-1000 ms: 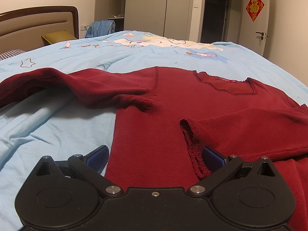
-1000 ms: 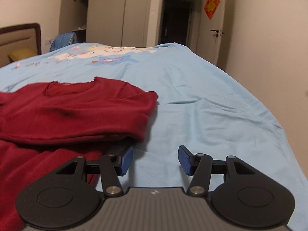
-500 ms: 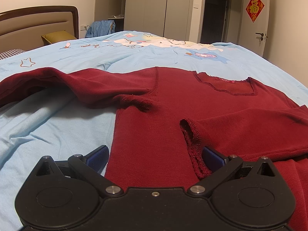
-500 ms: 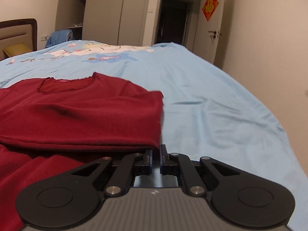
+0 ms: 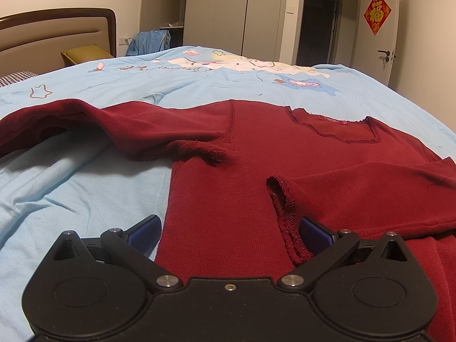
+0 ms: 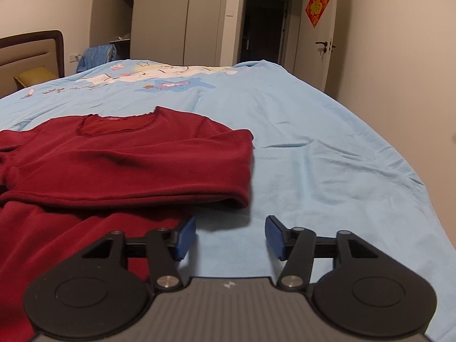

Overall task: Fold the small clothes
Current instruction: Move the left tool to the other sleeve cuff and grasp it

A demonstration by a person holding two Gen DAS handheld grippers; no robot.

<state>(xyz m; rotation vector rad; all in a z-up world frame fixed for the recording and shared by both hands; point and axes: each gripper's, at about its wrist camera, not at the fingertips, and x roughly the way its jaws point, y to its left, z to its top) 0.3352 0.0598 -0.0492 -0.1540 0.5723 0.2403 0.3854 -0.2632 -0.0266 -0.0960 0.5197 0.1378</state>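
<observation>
Because the dark red sweater (image 5: 256,188) is a soft, ribbed knit lying flat on the light blue bedsheet (image 5: 85,188), it looks light and limp: it will drape and sag from any pinch, stretch a little at the hems, and cling to the sheet rather than slide, so a fold is likely to hold only if the cloth is lifted clear and laid down. Its one sleeve (image 6: 148,176) is already folded across the chest, ending in the cuff (image 5: 282,208) near the left gripper (image 5: 228,228), while the other sleeve (image 5: 94,125) stretches out to the left, unfolded. Good places to take hold appear to be the stitched edges: the cuff of the spread sleeve, the side seam, or the near hem, where the doubled fabric gives the pads something firm. The left gripper rests over the near part of the body with its jaws spread wide and nothing between them, as it did half a second ago. The right gripper (image 6: 230,238) is the one that differs: half a second ago its blue pads were pressed together at the folded edge of the sleeve, and now they stand apart, empty, over bare sheet just right of the garment, with the folded sleeve edge farther from them.
</observation>
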